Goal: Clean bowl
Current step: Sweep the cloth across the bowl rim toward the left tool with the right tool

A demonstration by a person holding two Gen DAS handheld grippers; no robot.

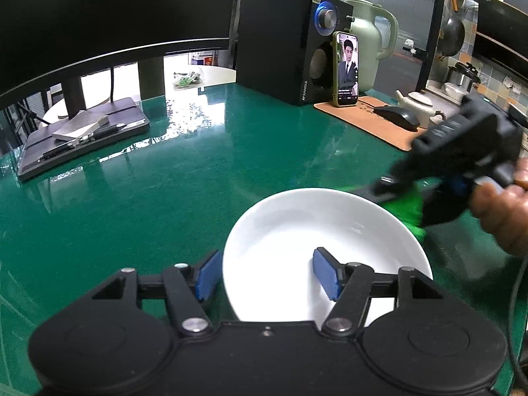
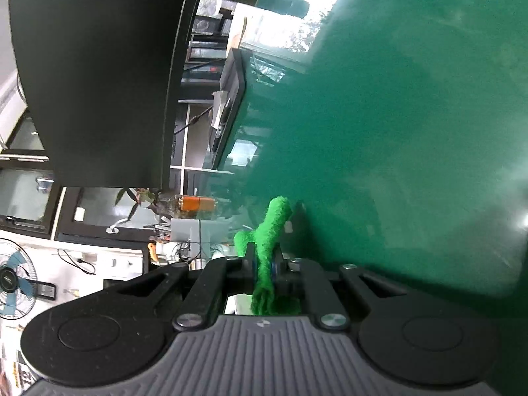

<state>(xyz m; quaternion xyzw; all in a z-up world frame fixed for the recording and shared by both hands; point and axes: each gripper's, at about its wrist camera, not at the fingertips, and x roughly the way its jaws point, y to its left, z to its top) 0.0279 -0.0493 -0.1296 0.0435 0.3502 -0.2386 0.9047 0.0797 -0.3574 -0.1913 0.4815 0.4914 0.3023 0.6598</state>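
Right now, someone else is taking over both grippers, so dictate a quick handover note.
Left gripper: open, straddling the near-left rim of the bowl, one pad inside, one outside, not clamped.
Right gripper: shut on the green cloth, held just past the bowl's far-right rim.
Bowl sits upright on the green table; its inside looks white and clean.
Done: cloth picked up.
Left: grip the bowl, wipe it. Whether any wiping has happened, I cannot tell.
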